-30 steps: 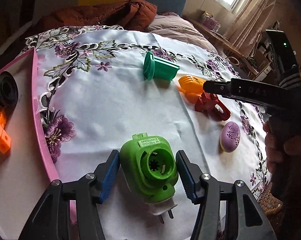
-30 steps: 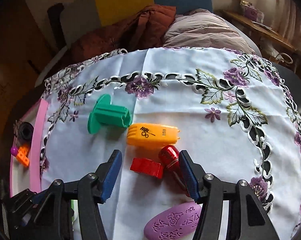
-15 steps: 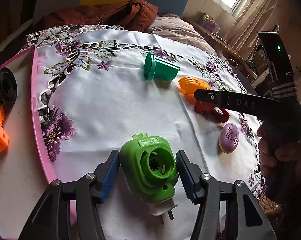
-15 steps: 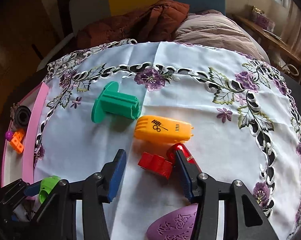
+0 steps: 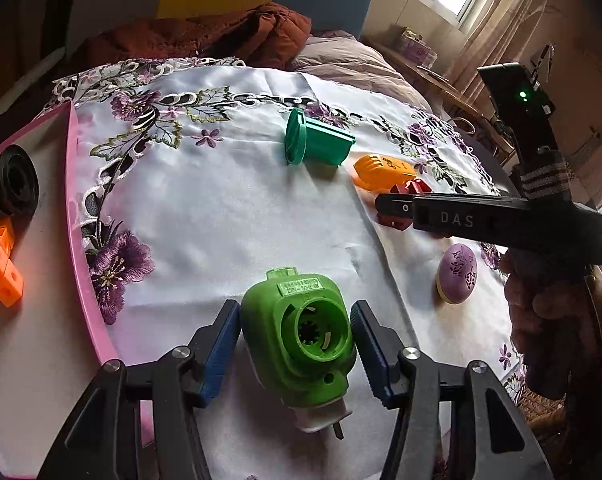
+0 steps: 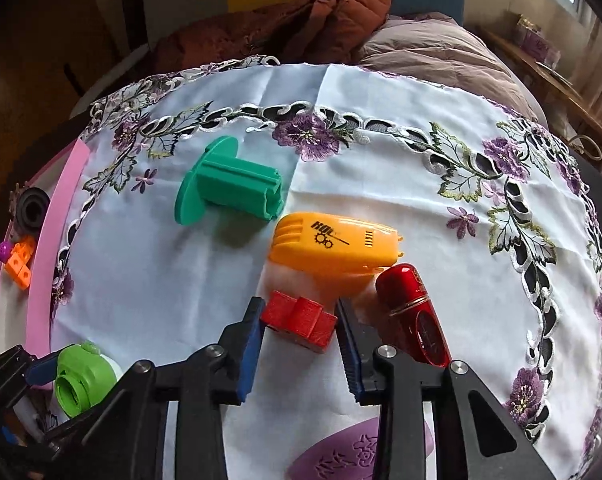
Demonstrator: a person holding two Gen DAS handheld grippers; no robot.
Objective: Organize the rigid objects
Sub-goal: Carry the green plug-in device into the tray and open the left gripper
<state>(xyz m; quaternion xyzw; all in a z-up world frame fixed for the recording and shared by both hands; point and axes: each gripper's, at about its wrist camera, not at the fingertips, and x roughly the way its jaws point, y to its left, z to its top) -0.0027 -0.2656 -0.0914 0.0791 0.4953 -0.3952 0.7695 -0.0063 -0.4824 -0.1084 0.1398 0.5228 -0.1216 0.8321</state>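
My left gripper [image 5: 295, 334] is open, its blue pads either side of a green plug-in device [image 5: 301, 336] that lies on the cloth, with small gaps. The device also shows in the right wrist view [image 6: 83, 380]. My right gripper [image 6: 299, 330] is open around a red block [image 6: 301, 320], pads close to its sides. An orange toy drill body [image 6: 333, 246], a red cylinder [image 6: 415, 312] and a teal spool [image 6: 229, 192] lie beyond it. A purple oval [image 5: 457, 274] lies near my right gripper's body.
A pink-rimmed white tray [image 5: 81, 240] lies at the left and holds an orange block piece [image 5: 1, 268] and a black roll [image 5: 13, 184]. The embroidered white tablecloth [image 5: 205, 220] covers the round table. A brown jacket and bedding lie behind it.
My right gripper has moved forward and down over the red block, which now sits between its pads. My left gripper stays around the green device.
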